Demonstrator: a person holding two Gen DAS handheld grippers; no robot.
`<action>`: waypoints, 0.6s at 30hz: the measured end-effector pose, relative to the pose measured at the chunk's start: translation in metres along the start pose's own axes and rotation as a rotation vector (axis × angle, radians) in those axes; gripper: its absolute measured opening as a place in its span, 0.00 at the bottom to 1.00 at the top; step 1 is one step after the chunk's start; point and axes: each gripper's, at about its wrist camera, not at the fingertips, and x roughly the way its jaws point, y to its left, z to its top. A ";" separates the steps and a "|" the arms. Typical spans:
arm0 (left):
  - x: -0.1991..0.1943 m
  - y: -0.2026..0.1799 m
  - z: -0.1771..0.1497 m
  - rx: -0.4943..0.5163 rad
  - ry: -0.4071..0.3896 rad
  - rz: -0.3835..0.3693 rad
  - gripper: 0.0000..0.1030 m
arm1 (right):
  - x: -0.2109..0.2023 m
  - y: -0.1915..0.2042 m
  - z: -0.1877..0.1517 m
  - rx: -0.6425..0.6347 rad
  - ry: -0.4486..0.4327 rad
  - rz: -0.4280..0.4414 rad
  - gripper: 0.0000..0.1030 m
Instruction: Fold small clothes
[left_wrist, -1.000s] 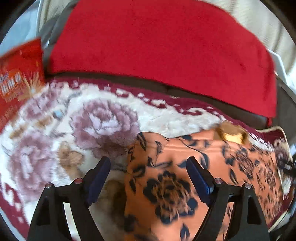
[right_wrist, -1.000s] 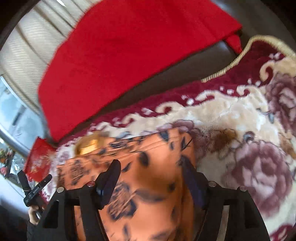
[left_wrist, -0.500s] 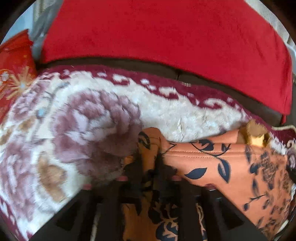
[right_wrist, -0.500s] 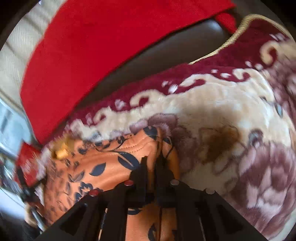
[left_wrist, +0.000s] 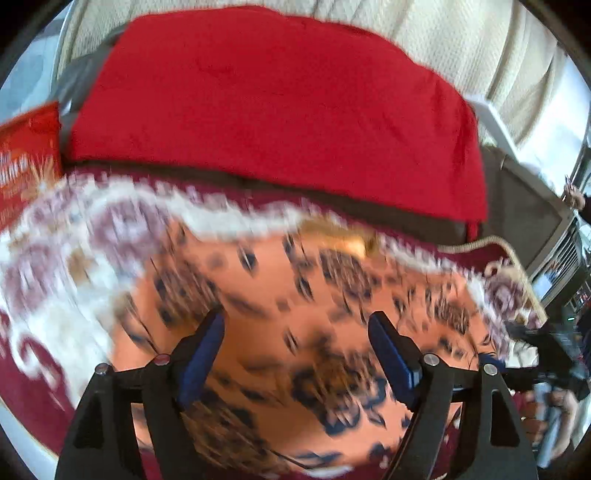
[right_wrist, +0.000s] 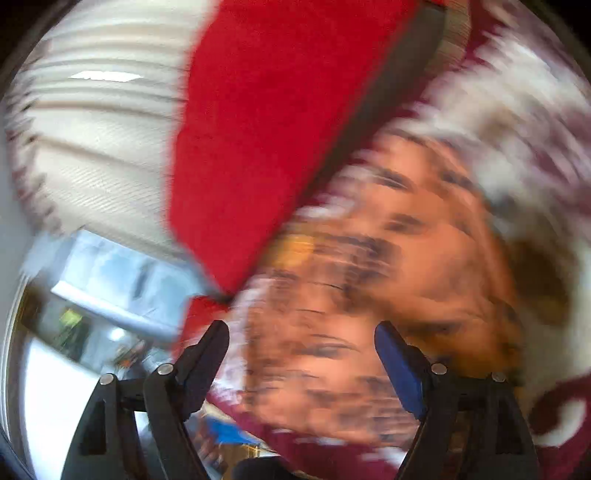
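Note:
An orange garment with a dark flower print (left_wrist: 332, 302) lies spread on the plush flowered blanket, blurred by motion in both views. My left gripper (left_wrist: 295, 332) hovers above its middle, jaws opening, blue pads (left_wrist: 201, 354) wide apart with nothing pinched between them. My right gripper (right_wrist: 301, 343) hangs over the garment (right_wrist: 388, 277) at a tilt, jaws also opening and holding no cloth. In the left wrist view a person's hand (left_wrist: 554, 410) holds the other tool at the garment's right end.
The flowered blanket (left_wrist: 74, 266) covers a dark sofa seat (left_wrist: 388, 210). A red cloth (left_wrist: 277, 110) drapes the backrest behind it. A red printed package (left_wrist: 26, 158) stands at the left. Pale curtains (right_wrist: 96, 147) and a window (right_wrist: 110, 273) lie beyond.
Half a second ago each gripper was pinched on a corner of the garment. Both have let go and opened. The left has swung right over the cloth; the right view has rolled.

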 end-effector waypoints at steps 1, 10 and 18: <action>0.016 -0.006 -0.007 0.014 0.053 0.018 0.80 | -0.001 -0.020 -0.003 0.062 -0.024 -0.054 0.61; 0.010 -0.032 -0.004 0.040 0.015 0.069 0.82 | -0.087 -0.047 -0.065 0.183 -0.153 0.043 0.85; 0.062 -0.050 -0.018 0.112 0.114 0.140 0.84 | -0.042 -0.058 -0.069 0.263 -0.138 0.078 0.85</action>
